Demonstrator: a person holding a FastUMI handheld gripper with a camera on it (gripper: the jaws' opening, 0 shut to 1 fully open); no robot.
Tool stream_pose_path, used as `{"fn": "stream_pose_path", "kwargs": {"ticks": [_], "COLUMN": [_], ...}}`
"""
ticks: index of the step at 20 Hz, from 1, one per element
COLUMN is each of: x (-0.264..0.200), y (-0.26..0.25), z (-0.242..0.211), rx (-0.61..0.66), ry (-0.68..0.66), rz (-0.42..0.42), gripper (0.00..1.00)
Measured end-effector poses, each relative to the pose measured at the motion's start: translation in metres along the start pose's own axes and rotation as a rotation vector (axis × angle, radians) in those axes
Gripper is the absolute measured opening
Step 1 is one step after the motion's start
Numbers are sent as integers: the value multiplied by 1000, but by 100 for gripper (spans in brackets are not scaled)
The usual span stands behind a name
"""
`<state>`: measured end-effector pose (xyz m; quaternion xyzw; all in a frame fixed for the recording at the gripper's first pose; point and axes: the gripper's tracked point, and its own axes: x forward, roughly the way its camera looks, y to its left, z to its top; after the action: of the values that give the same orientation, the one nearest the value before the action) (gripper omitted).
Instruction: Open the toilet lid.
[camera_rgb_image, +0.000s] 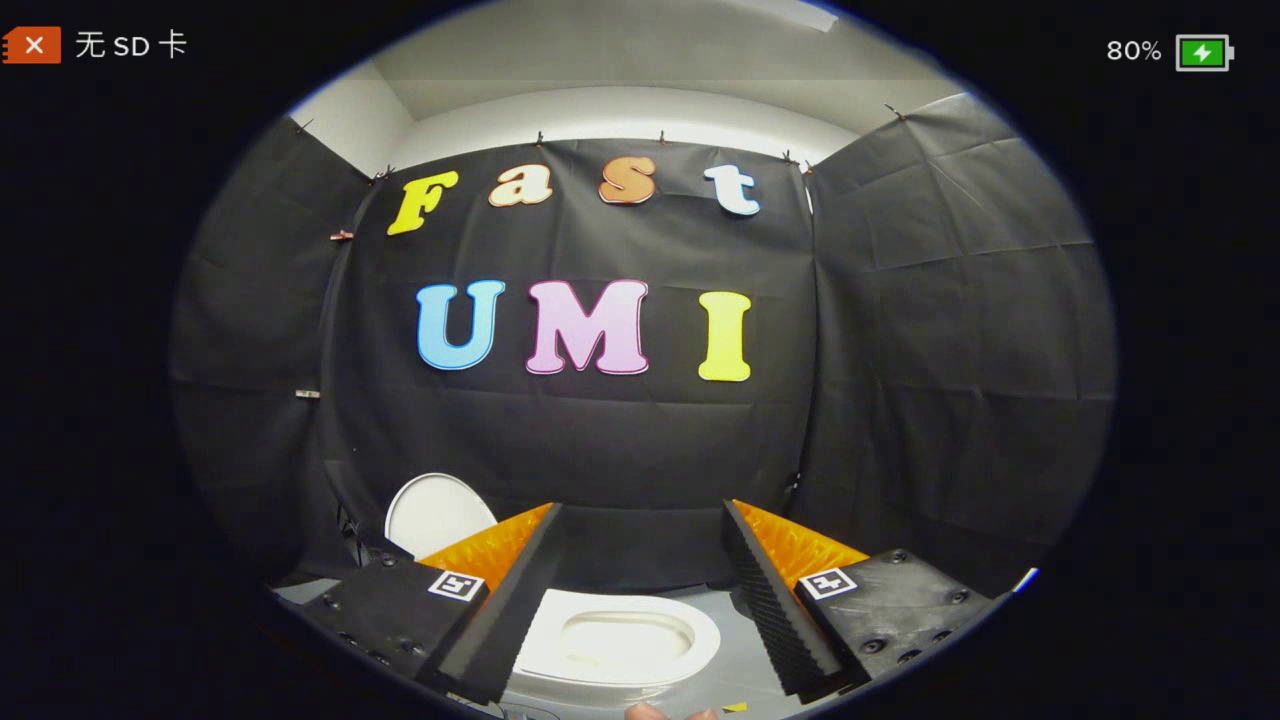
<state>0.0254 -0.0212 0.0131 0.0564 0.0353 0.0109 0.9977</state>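
A small white toilet stands on the grey floor below my gripper. Its seat ring and open bowl (612, 640) show between the two fingers, low and close. The white oval lid (432, 515) stands upright beyond the left finger, to the left of the bowl and against the black cloth wall. My gripper (642, 508) is open, its fingers spread wide with nothing between them, and it hangs above the bowl without touching lid or seat. The left finger (505, 610) hides the lid's lower part and the hinge.
Black cloth walls (930, 330) close the booth on the left, back and right, just behind the toilet. Grey floor (735, 640) shows to the right of the bowl. A person's fingertip (648, 712) shows at the very bottom, beside a small yellow scrap (735, 707).
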Motion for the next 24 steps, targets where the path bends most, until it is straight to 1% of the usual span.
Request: {"fn": "stream_pose_path", "kwargs": {"ticks": [3, 10, 24], "x": [-2, 3, 0], "y": [-4, -6, 7], "z": [0, 3, 4], "rx": [20, -11, -12], "ry": [1, -4, -12], "rz": [-13, -22, 8], "gripper": [98, 98, 98]}}
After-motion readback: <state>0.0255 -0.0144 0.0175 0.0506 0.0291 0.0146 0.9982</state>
